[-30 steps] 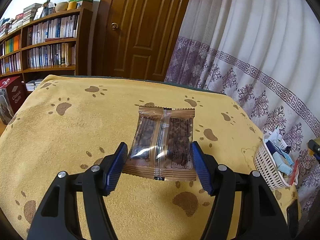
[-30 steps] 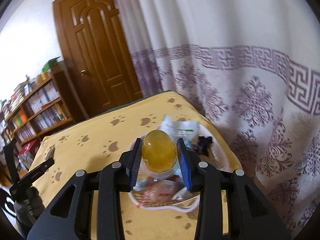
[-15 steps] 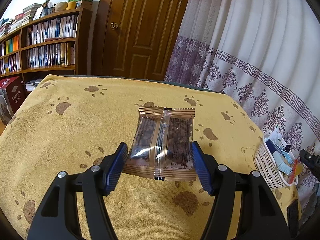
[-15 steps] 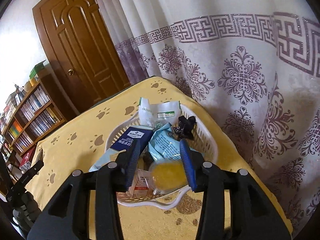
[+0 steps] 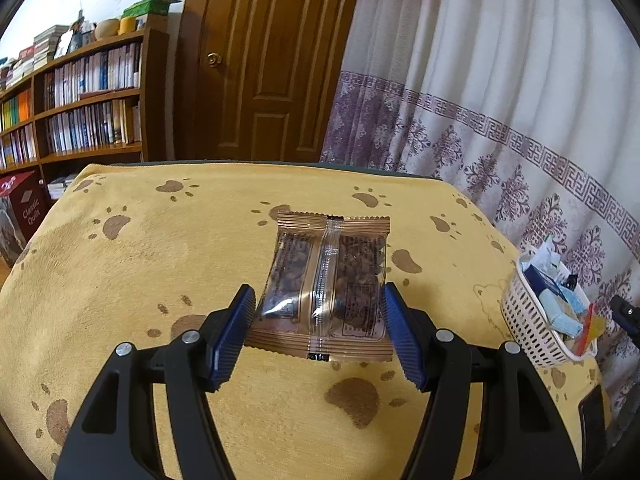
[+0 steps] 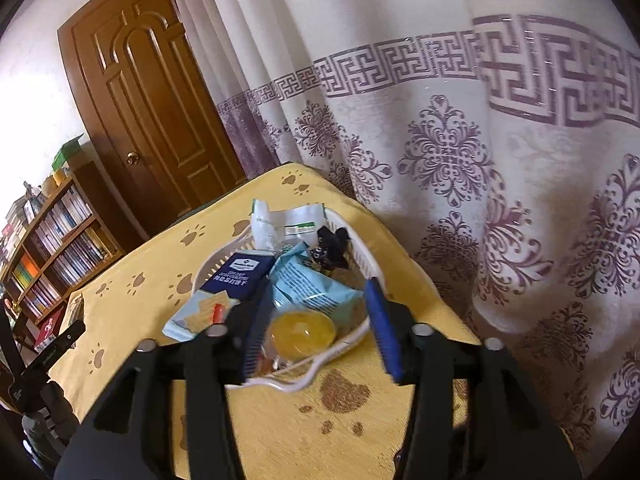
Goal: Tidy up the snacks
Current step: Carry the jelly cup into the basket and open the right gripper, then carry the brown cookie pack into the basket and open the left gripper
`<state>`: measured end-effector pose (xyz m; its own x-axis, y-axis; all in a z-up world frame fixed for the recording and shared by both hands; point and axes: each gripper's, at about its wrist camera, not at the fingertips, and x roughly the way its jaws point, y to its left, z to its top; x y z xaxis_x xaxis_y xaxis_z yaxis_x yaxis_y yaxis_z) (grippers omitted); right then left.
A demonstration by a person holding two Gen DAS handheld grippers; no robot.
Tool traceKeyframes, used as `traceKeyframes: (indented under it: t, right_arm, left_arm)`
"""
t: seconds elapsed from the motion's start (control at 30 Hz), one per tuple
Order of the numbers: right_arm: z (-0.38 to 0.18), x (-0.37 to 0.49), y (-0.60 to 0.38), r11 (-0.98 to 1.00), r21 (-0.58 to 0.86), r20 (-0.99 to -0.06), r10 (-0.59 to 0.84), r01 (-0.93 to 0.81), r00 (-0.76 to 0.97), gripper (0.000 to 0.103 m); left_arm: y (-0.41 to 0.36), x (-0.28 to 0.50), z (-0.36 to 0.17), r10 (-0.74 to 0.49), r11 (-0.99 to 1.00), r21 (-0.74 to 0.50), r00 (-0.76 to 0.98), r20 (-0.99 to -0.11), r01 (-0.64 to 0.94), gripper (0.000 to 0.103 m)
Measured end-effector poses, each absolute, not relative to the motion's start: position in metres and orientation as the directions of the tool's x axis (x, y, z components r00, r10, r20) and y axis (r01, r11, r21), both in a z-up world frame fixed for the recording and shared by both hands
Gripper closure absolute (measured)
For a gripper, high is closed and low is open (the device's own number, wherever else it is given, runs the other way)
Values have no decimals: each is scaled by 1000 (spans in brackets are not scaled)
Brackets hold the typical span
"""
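A clear snack packet with brown edges (image 5: 326, 286) lies flat on the yellow paw-print cloth (image 5: 140, 264). My left gripper (image 5: 320, 332) is open, its blue pads on either side of the packet's near end. The white basket (image 6: 340, 344) holds several snacks; it also shows at the right in the left wrist view (image 5: 528, 320). A yellow jelly cup (image 6: 302, 332) lies in the basket's near end. My right gripper (image 6: 316, 332) is open just above the cup, pads apart from it.
In the basket are a dark blue cracker pack (image 6: 236, 276), a light blue packet (image 6: 308, 288), a white packet (image 6: 296, 226) and a small black item (image 6: 332, 244). A patterned curtain (image 6: 480, 160) hangs close behind the table. A bookshelf (image 5: 80, 100) and wooden door (image 5: 272, 60) stand beyond.
My right gripper lowered the yellow jelly cup into the basket and opened, leaving it there. My left gripper and the snack packet have not moved.
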<state>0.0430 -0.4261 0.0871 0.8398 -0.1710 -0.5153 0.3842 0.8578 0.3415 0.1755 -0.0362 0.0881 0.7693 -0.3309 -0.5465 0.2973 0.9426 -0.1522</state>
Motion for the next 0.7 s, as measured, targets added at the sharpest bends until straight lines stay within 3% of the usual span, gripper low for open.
traceKeyframes:
  t: [0.7]
  right_arm:
    - [51,7,-397,889,323,-506,-127,324,853,38]
  left_arm:
    - [-136,132,112,-381,896,-21,743,-550,444,38]
